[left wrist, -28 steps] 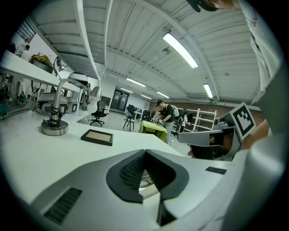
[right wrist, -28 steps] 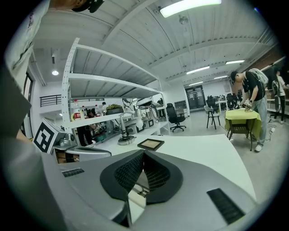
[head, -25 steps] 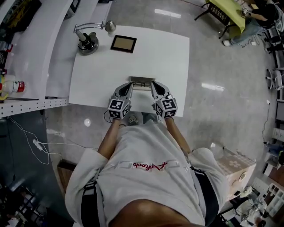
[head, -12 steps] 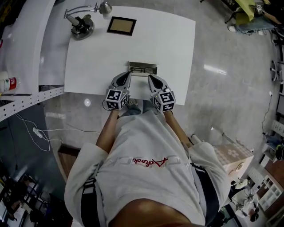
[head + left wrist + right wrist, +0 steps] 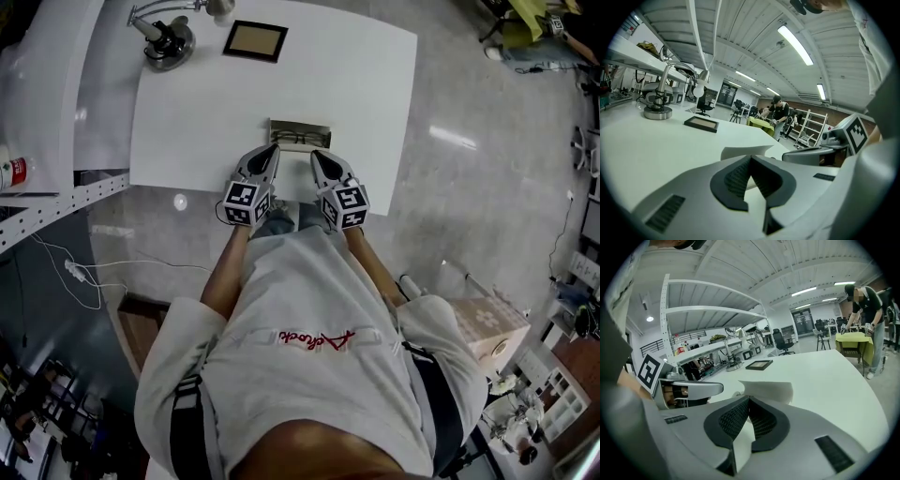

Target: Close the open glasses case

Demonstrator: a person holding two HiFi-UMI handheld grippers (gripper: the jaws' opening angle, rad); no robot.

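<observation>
The open glasses case lies near the front edge of the white table, its pale lid standing up. My left gripper is just in front of the case's left end, and my right gripper is in front of its right end. Both point at the case and neither touches it. In the left gripper view the jaws are shut and empty, with the case lid right beyond them. In the right gripper view the jaws are likewise shut and empty before the lid.
A desk lamp on a round base and a dark flat frame stand at the table's far side. White shelving runs along the left. People work at a yellow-covered table further off.
Both grippers have sunk a little toward the table in front of the case, the right one more. Their jaws stay shut. The case has not moved.
</observation>
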